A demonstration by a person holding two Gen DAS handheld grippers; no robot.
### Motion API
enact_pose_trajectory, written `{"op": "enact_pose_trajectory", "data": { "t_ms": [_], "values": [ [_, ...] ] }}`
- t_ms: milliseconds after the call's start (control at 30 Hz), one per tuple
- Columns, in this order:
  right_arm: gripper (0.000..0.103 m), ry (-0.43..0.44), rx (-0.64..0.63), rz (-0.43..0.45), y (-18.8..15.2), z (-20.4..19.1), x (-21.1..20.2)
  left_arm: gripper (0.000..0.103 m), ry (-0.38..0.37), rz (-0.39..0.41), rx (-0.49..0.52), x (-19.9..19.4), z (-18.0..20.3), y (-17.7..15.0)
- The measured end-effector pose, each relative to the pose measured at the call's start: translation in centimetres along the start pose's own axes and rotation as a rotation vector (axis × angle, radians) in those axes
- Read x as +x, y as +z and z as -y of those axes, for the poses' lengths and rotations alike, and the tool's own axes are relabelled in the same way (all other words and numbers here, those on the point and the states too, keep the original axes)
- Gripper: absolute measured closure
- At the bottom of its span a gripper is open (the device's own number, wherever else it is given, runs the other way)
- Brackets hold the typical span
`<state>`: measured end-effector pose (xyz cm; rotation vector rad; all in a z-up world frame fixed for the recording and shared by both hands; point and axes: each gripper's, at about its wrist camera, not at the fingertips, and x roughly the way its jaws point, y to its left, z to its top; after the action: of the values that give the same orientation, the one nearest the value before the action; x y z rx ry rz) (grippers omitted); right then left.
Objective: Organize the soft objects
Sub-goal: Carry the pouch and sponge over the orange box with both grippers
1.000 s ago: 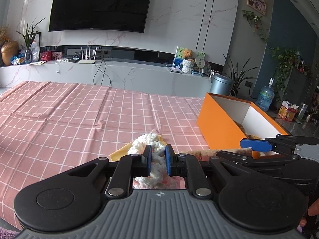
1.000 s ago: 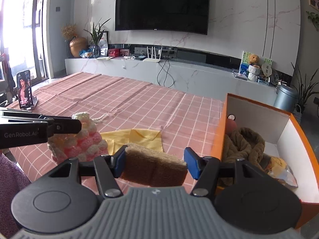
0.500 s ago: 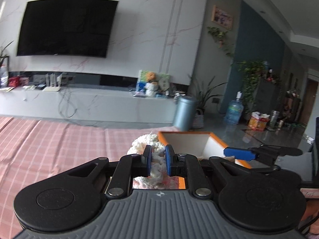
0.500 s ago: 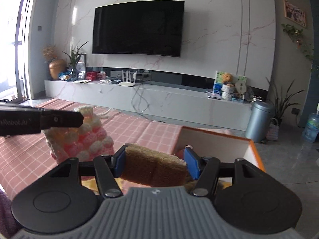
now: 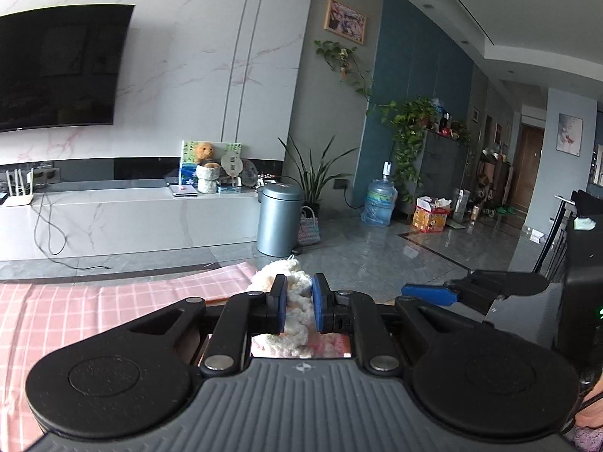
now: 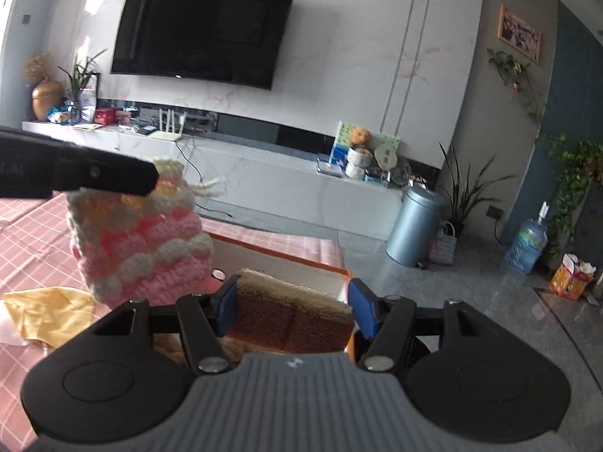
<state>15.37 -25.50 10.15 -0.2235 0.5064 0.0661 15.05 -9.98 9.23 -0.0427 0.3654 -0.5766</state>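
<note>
My left gripper [image 5: 297, 301] is shut on the top of a pink and white crocheted pouch [image 5: 277, 282]. In the right wrist view the pouch [image 6: 139, 241] hangs in the air at the left, with one of the left fingers [image 6: 101, 179] across its top. My right gripper [image 6: 292, 301] is shut on a brown fuzzy cloth pad [image 6: 290, 324], held over the near part of the orange box [image 6: 279, 254]. The box interior is mostly hidden behind the pad and the pouch. One of the right fingertips [image 5: 427, 293] shows at the right of the left wrist view.
A yellow cloth [image 6: 45, 309] lies on the pink checked tablecloth [image 6: 30, 233] left of the box. Past the table's far edge are grey floor, a grey bin [image 6: 414, 226], a white TV console [image 6: 264, 173] and a water bottle [image 6: 527, 245].
Both grippers have risen and swung right towards the orange box, each still holding its item. The tablecloth has dropped low in both views and the room beyond now fills them.
</note>
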Motion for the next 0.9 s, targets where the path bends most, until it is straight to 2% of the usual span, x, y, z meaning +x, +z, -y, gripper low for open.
{"op": "enact_pose_trajectory", "data": {
  "t_ms": [167,333,433,567,700,900],
  "values": [
    [0.043,0.032,0.066,-0.080,0.1,2.2,3.8,0.087,-0.019,-0.022,0.033,3.2,0.0,0.2],
    [0.043,0.030,0.070,-0.128,-0.3,2.3,7.4,0.088,-0.005,-0.078,0.009,6.3,-1.6,-1.0],
    [0.043,0.021,0.048,-0.148,-0.6,1.7,9.5,0.088,0.010,-0.111,0.005,8.0,-1.9,-1.9],
    [0.043,-0.016,-0.048,-0.157,-1.0,0.3,12.3,0.088,0.038,-0.155,0.021,9.9,-2.3,-3.0],
    [0.043,-0.003,-0.099,-0.182,-1.4,-0.4,14.5,0.088,0.052,-0.197,0.019,11.2,-2.9,-3.8],
    [0.041,0.011,-0.099,-0.270,-1.6,-0.4,16.5,0.087,0.076,-0.270,0.019,12.3,-3.5,-4.8]
  ]
}}
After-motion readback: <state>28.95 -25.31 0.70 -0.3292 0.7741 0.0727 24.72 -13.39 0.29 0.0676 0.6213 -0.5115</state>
